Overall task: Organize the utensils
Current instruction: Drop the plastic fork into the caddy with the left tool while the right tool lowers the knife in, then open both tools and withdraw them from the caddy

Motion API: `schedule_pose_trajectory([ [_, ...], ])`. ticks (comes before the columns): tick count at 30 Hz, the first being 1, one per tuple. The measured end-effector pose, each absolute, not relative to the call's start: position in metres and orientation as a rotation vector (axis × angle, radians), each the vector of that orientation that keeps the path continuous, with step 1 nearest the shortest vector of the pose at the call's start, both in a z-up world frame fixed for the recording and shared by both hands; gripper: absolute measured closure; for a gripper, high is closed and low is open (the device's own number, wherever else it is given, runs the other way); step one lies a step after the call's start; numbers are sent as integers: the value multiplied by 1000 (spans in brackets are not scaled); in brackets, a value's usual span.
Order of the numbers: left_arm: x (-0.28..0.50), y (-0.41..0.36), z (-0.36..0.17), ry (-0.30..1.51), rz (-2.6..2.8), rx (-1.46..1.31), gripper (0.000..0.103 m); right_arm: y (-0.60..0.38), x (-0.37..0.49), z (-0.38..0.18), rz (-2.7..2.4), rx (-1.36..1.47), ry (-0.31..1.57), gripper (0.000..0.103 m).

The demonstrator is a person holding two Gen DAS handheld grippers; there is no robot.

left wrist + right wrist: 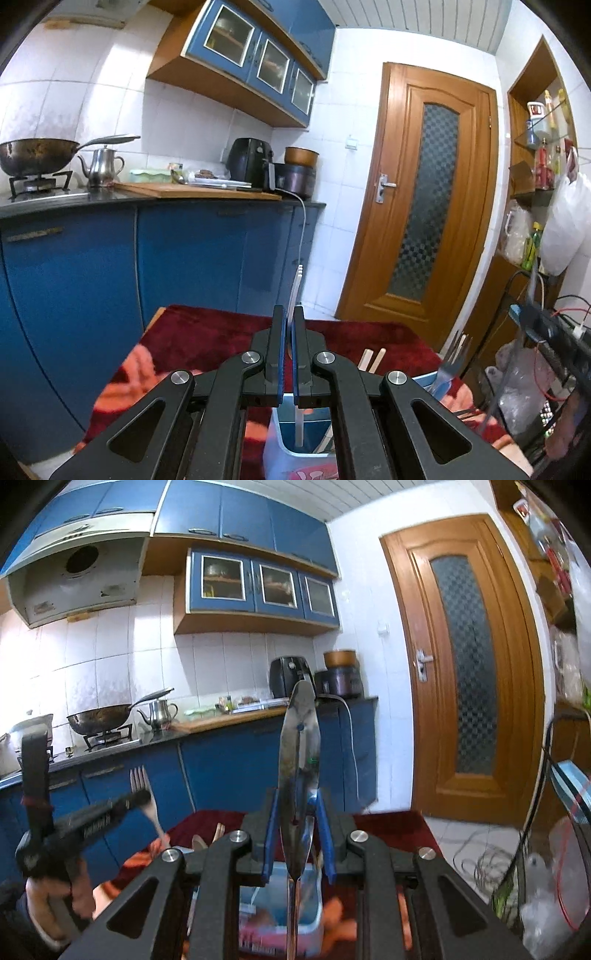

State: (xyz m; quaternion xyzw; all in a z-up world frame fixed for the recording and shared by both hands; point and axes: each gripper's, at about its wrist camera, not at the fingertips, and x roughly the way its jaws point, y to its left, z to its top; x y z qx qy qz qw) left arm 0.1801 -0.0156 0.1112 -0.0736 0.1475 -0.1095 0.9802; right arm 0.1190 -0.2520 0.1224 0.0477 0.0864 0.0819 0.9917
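My left gripper point(289, 317) is shut on a white plastic fork point(296, 291), held upright; its handle reaches down into a light blue utensil holder point(306, 439). In the right wrist view the same gripper point(142, 797) holds this fork point(139, 781) at the left. My right gripper point(295, 805) is shut on a metal spoon point(299, 746), bowl up, its handle running down over a light blue holder point(314, 919). A metal fork point(448, 369) and wooden sticks point(371, 360) stand in a holder to the right in the left wrist view.
A table with a dark red cloth point(221, 336) lies below both grippers. Blue kitchen cabinets point(184, 258) and a counter with a wok point(37, 155) and kettle point(101, 166) stand behind. A wooden door point(424, 206) is at the right, with shelves, bags and cables point(546, 332) beside it.
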Motion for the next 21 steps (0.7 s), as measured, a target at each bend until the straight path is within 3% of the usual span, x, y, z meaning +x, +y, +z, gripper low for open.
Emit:
schedule_pose_trajectory([
  [12,189,-31,85,387,-300,-117,101,-234,158,88,163,46,224,80],
  [16,184,-37,84,425,-310,-105,91,-240,147,91,187,83,232,69],
  [21,170,-36,91,425,-307,-104,82,-244,132,103,190,93,218,69],
])
